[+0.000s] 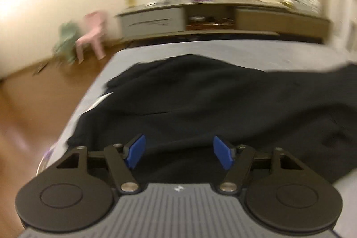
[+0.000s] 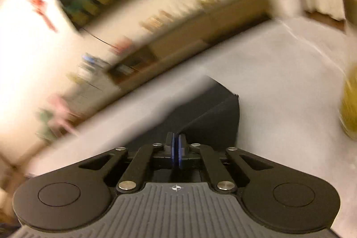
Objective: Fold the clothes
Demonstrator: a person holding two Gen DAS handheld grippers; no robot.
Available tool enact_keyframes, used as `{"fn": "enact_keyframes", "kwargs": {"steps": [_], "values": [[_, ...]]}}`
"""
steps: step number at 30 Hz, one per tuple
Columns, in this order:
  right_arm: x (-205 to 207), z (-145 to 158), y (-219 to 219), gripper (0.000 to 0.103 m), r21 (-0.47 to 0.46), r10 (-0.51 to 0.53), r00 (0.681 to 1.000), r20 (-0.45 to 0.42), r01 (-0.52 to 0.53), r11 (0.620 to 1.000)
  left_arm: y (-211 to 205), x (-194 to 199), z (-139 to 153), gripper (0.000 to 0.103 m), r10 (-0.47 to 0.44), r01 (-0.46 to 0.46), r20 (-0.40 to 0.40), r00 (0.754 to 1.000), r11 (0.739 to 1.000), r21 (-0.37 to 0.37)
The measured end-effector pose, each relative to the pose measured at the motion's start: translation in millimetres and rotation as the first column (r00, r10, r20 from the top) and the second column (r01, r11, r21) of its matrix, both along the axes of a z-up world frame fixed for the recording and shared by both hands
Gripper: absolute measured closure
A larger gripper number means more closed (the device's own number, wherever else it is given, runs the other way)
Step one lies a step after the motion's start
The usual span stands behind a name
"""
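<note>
A black garment (image 1: 200, 99) lies spread over a grey bed (image 1: 223, 48). Its left side shows a white label (image 1: 104, 97), and its far right edge is raised off the bed. My left gripper (image 1: 179, 148) hovers open over the garment's near edge, blue pads wide apart with nothing between them. In the tilted, blurred right wrist view, my right gripper (image 2: 176, 139) has its pads pressed together on the black garment (image 2: 212, 117), which stretches away from the tips above the grey bed (image 2: 279, 81).
A low sideboard (image 1: 223, 15) with clutter on top stands against the far wall beyond the bed. A pink chair (image 1: 93, 35) and a green one (image 1: 67, 41) stand on the wooden floor (image 1: 33, 104) to the left. A blurred yellow object (image 2: 350, 108) sits at the bed's right.
</note>
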State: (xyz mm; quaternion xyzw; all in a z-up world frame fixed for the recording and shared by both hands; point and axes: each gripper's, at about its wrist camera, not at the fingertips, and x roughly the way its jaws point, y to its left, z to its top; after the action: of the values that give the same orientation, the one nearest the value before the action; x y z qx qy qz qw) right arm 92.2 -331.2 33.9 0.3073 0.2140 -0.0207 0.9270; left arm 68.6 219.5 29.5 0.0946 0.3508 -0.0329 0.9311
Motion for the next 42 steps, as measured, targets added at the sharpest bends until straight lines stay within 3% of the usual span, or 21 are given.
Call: {"fn": "enact_keyframes", "kwargs": {"steps": [3,5,8,12,13,15,16,20,24,25,26,27,28,29,30,31,34,36,38,40,42], "values": [[-51,49,20,0.103,0.011,0.051,0.991,0.121,-0.052,0.999,-31,-10,-2,0.035,-0.128,0.127,0.027,0.991,0.991,0.044],[-82,60,26,0.103,-0.031,0.045,0.991,0.124,-0.041,0.999,-49,-17,-8,0.035,-0.196,0.191,0.027,0.980,0.973,0.127],[-103,25,15,0.103,-0.084,-0.043,0.999,-0.024,0.041,0.996,-52,-19,-24,0.035,-0.208,0.206,-0.010,0.978,0.960,0.188],[-102,-34,-8,0.097,0.024,-0.079,0.972,-0.222,0.087,0.996,-53,-21,-45,0.035,-0.212,0.221,-0.062,0.975,0.939,0.262],[-99,-39,-7,0.091,0.040,-0.059,0.972,-0.227,0.070,0.997,-52,-22,-49,0.035,-0.209,0.219,-0.067,0.976,0.937,0.274],[-93,-39,0,0.042,0.010,-0.036,0.976,-0.216,0.040,0.999,-51,-23,-56,0.035,-0.206,0.219,-0.077,0.976,0.932,0.288],[-88,-38,5,0.034,-0.010,-0.021,0.978,-0.207,0.020,1.000,-53,-23,-60,0.034,-0.209,0.224,-0.083,0.974,0.930,0.291],[-41,-27,50,0.015,-0.221,0.091,0.980,-0.178,-0.130,0.967,-51,-25,-64,0.029,-0.216,0.228,-0.073,0.974,0.929,0.292],[3,-32,95,0.015,-0.472,0.154,0.962,-0.226,-0.246,0.847,-47,-18,-62,0.034,-0.207,0.221,-0.084,0.975,0.945,0.241],[13,-34,102,0.015,-0.507,0.159,0.958,-0.239,-0.262,0.821,-44,-17,-60,0.055,-0.203,0.219,-0.095,0.975,0.949,0.225],[20,-36,104,0.019,-0.523,0.155,0.956,-0.247,-0.267,0.810,-39,-14,-59,0.085,-0.193,0.212,-0.111,0.975,0.956,0.201],[23,-37,100,0.033,-0.514,0.141,0.958,-0.251,-0.255,0.819,-35,-11,-58,0.100,-0.182,0.203,-0.128,0.975,0.963,0.176],[26,-38,95,0.048,-0.505,0.126,0.959,-0.254,-0.243,0.828,-30,-8,-57,0.103,-0.172,0.193,-0.145,0.974,0.969,0.151],[28,-39,91,0.080,-0.496,0.112,0.960,-0.258,-0.231,0.837,-27,-8,-54,0.103,-0.170,0.188,-0.136,0.976,0.973,0.136],[31,-39,86,0.099,-0.486,0.097,0.960,-0.262,-0.218,0.846,-24,-9,-49,0.103,-0.170,0.185,-0.120,0.978,0.975,0.123],[34,-40,82,0.103,-0.477,0.083,0.960,-0.266,-0.206,0.854,-22,-9,-44,0.103,-0.170,0.181,-0.105,0.980,0.977,0.111],[35,-38,68,0.103,-0.436,0.043,0.965,-0.260,-0.157,0.886,-9,-24,-18,0.103,-0.170,0.171,-0.019,0.985,0.983,0.070],[8,-17,59,0.103,-0.363,0.030,0.981,-0.190,-0.099,0.927,2,-40,1,0.103,-0.160,0.159,0.040,0.986,0.986,0.043],[-16,-5,64,0.103,-0.363,0.029,0.987,-0.158,-0.086,0.928,13,-50,14,0.103,-0.140,0.137,0.088,0.986,0.990,0.039],[-41,8,68,0.103,-0.364,0.028,0.992,-0.125,-0.072,0.929,15,-50,15,0.103,-0.133,0.127,0.095,0.987,0.990,0.064],[-65,21,73,0.103,-0.363,0.027,0.995,-0.093,-0.059,0.930,10,-40,3,0.095,-0.149,0.145,0.043,0.988,0.986,0.078]]}}
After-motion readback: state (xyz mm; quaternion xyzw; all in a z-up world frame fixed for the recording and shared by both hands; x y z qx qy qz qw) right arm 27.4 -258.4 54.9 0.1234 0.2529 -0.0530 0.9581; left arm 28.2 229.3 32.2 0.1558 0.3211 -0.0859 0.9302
